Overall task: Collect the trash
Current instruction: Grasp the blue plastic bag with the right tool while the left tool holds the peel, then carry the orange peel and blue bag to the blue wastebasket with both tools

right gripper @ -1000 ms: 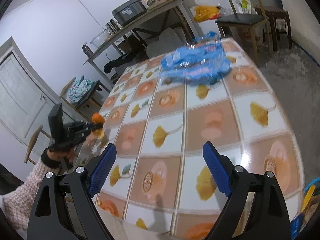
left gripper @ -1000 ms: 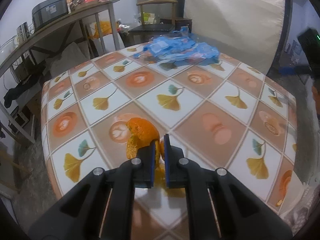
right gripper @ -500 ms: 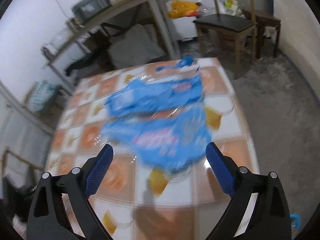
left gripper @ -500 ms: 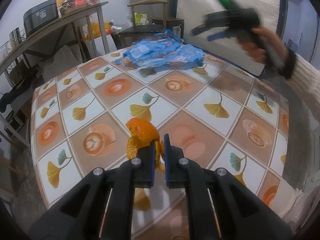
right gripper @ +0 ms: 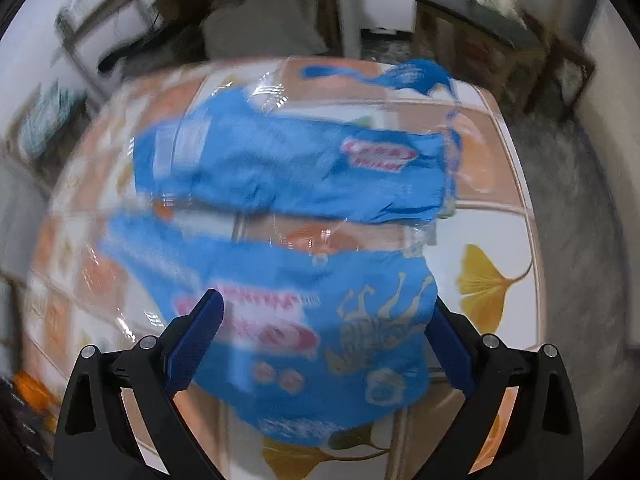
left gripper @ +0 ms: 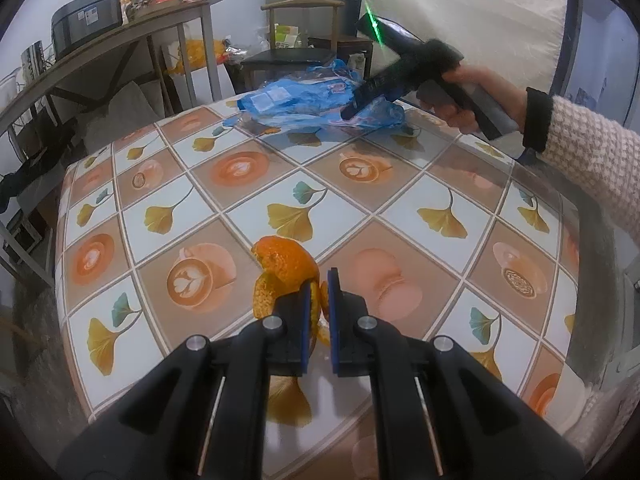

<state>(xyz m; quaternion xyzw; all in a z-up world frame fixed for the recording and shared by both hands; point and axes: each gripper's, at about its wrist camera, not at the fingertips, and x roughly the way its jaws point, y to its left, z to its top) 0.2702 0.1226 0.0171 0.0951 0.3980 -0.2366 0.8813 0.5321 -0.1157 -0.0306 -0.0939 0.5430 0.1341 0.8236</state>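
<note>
My left gripper (left gripper: 319, 300) had its fingers (left gripper: 304, 320) drawn almost together, pinching a piece of orange peel (left gripper: 285, 270) between the blue pads. Most of the peel curled up and to the left of the fingertips, clear of the tabletop (left gripper: 280, 184) as far as I could judge, over a tile printed with a coffee cup near the edge closest to me.

On the right gripper (right gripper: 326, 336) the fingers (right gripper: 196, 332) were spread wide, one on each side of the near end of a blue plastic bag (right gripper: 288, 184). I could not tell whether either pad touched the plastic, since that view was blurred. The bag lay crumpled on the far end of the tabletop, showing pink and white print and a clear panel across its middle.

From the left camera I saw the same blue bag (left gripper: 304, 106) near the far edge, well apart from the peel, with the right gripper (left gripper: 352, 110) reaching down onto it. My right hand (left gripper: 468, 100) gripped the handle, in a knitted sleeve (left gripper: 592, 160).

Beyond the tabletop stood a wooden chair (left gripper: 296, 48) and, to the left, a long side table (left gripper: 132, 40) carrying a dark box and some bags.
</note>
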